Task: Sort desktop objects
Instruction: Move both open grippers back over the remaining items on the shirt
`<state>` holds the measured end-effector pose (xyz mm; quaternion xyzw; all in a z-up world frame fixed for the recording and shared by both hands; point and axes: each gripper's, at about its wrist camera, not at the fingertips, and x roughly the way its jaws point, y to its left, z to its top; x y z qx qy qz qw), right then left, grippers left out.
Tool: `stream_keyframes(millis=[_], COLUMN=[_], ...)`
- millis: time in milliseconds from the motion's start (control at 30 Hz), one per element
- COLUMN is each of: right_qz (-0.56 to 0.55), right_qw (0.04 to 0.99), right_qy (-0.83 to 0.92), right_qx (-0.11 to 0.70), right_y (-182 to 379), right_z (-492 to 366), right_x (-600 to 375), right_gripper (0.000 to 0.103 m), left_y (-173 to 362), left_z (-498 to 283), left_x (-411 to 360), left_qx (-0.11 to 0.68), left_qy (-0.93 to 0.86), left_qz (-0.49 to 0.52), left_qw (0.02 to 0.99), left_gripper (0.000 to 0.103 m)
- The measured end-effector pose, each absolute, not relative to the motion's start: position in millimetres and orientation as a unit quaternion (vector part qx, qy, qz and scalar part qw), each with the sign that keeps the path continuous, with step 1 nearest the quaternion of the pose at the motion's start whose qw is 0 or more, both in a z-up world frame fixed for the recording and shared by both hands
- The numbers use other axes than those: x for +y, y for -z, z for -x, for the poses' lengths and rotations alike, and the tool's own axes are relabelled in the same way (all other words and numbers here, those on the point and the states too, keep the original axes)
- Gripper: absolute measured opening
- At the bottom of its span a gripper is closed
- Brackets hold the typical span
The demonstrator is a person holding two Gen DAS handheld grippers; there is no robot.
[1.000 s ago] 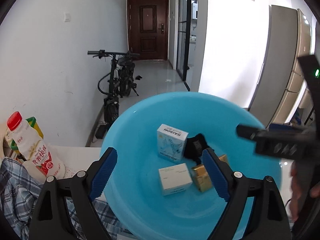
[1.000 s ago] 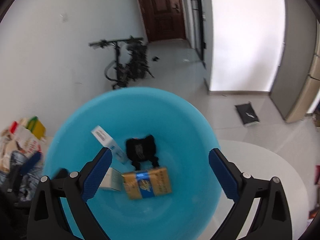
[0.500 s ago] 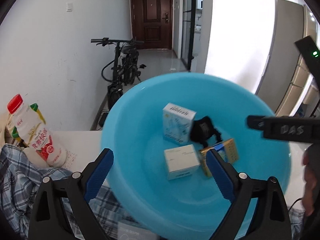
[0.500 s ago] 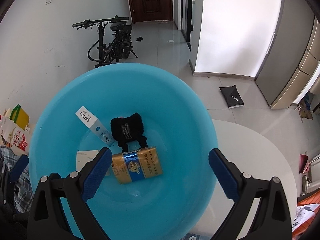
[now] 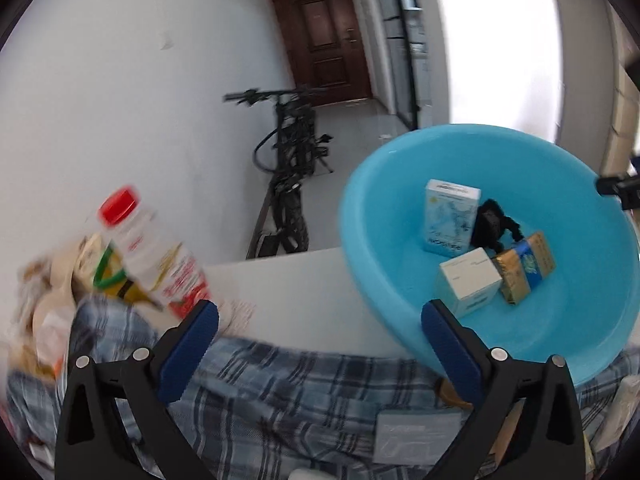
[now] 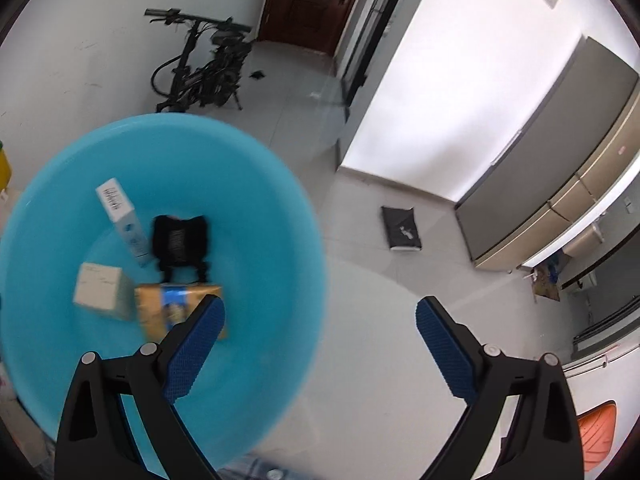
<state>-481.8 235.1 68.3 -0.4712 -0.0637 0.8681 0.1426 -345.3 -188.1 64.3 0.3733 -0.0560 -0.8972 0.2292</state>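
A big blue basin (image 5: 384, 280) (image 6: 260, 216) stands on the white table (image 5: 288, 280). Inside lie a tall pale box (image 5: 450, 216) (image 6: 120, 216), a small white box (image 5: 468, 280) (image 6: 100, 288), a gold and blue pack (image 5: 524, 268) (image 6: 176, 308) and a black bundle (image 5: 494, 220) (image 6: 180, 240). My left gripper (image 5: 320, 316) hangs left of the basin, over a plaid cloth (image 5: 280, 392); its jaws are opening with nothing between them. My right gripper (image 6: 320, 314) stands open over the basin's right rim, empty.
A red-capped drink bottle (image 5: 156, 256) stands at the table's left among blurred packs. A grey flat box (image 5: 416, 436) lies on the plaid cloth. Beyond the table edge are a bicycle (image 5: 288, 160), a door, a dark bag on the floor (image 6: 402, 228) and cabinets (image 6: 560, 200).
The left gripper swung left off the basin toward the bottle and cloth, its jaws spreading wider. The right gripper turned right, so the basin slid to the left of its view.
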Motion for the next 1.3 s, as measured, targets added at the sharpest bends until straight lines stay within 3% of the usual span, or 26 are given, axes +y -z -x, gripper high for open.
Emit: stream_keyframes(millis=[100, 267, 500, 667, 833, 967, 1167, 1300], right_qz=[0.47, 0.466, 0.455, 0.464, 0.449, 0.434, 0.429, 0.435], right_qw=[0.106, 0.014, -0.032, -0.068, -0.095, -0.12, -0.188, -0.214], right_qy=[-0.875, -0.881, -0.882, -0.872, -0.883, -0.888, -0.879, -0.869], right_qx=[-0.038, -0.081, -0.123, -0.14, -0.098, -0.097, -0.092, -0.099], right_y=[-66, -62, -57, -47, -42, -40, -42, -43], right_z=[481, 483, 482, 483, 485, 488, 485, 481], right_x=[242, 225, 221, 228, 236, 228, 221, 214], right_gripper=[0.096, 0.096, 0.096, 0.096, 0.096, 0.096, 0.096, 0.096], left_y=[-65, -81, -81, -65, -53, -50, -38, -26], left_z=[335, 312, 302, 292, 287, 295, 311, 315], left_x=[-207, -223, -256, -271, -281, -267, -208, -179], left_qx=[-0.027, -0.036, -0.008, -0.034, -0.02, -0.018, -0.122, -0.168], left_qy=[0.887, 0.887, 0.88, 0.865, 0.862, 0.882, 0.896, 0.883], left_qz=[-0.399, -0.382, -0.384, -0.405, -0.41, -0.408, -0.417, -0.434], left_qw=[0.233, 0.257, 0.281, 0.293, 0.297, 0.233, 0.092, 0.069], left_gripper=[0.103, 0.103, 0.103, 0.103, 0.103, 0.103, 0.103, 0.103])
